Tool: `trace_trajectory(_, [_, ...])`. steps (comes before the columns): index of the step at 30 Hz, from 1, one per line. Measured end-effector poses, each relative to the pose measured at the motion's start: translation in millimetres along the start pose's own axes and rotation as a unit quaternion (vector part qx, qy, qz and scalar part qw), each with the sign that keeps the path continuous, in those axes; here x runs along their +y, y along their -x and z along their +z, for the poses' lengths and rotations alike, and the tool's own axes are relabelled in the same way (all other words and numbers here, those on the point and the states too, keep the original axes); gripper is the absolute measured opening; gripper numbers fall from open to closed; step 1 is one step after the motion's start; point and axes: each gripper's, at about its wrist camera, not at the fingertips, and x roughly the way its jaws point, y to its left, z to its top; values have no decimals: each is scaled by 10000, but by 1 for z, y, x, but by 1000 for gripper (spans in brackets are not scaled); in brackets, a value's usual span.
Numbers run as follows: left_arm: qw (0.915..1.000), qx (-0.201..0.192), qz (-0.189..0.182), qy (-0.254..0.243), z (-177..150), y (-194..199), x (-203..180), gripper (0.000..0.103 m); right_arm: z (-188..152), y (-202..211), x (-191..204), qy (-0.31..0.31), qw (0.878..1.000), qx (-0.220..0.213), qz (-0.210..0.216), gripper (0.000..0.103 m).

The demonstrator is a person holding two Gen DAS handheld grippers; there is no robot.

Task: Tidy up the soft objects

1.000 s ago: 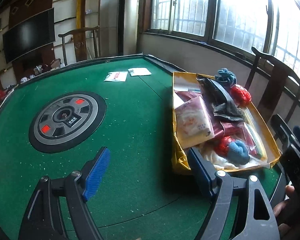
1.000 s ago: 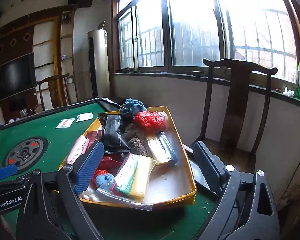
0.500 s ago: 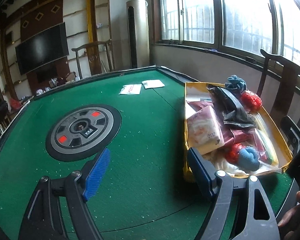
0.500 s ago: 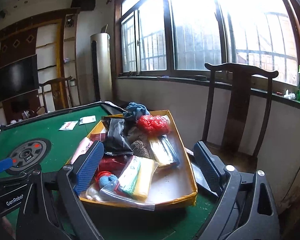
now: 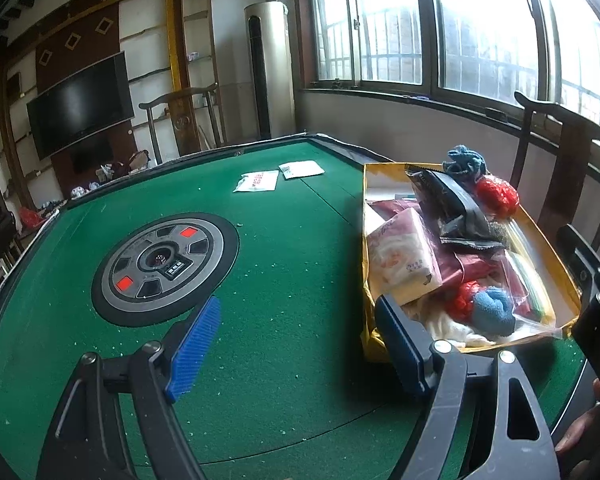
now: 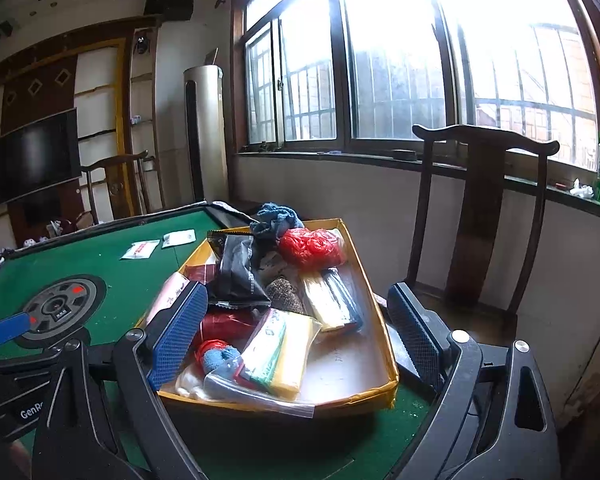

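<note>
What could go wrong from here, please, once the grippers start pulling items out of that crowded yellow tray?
1. The tray is piled: the black pouch lies over other packs, so lifting one item may drag its neighbours out.
2. The clear zip bag overhangs the tray's near rim and could slip onto the green table.
3. The tray sits near the table's edge by the chair; a push from the open right gripper might shove it off.

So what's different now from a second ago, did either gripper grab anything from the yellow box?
No. The left gripper tilted its view upward a little, so the green table sits lower in its picture. Its jaws stay wide open and empty. The right gripper still hovers open at the yellow box. Nothing in the box has moved.
</note>
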Motion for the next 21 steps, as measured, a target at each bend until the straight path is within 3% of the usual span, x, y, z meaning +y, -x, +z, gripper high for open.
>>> trace_trajectory(10, [9998, 159, -105, 21, 0, -4, 1, 80, 1, -3, -3, -77, 9999, 45, 89, 92])
trace_trajectory(21, [9998, -3, -145, -138, 3, 7, -2, 80, 4, -2, -5, -74, 9997, 198, 157, 92])
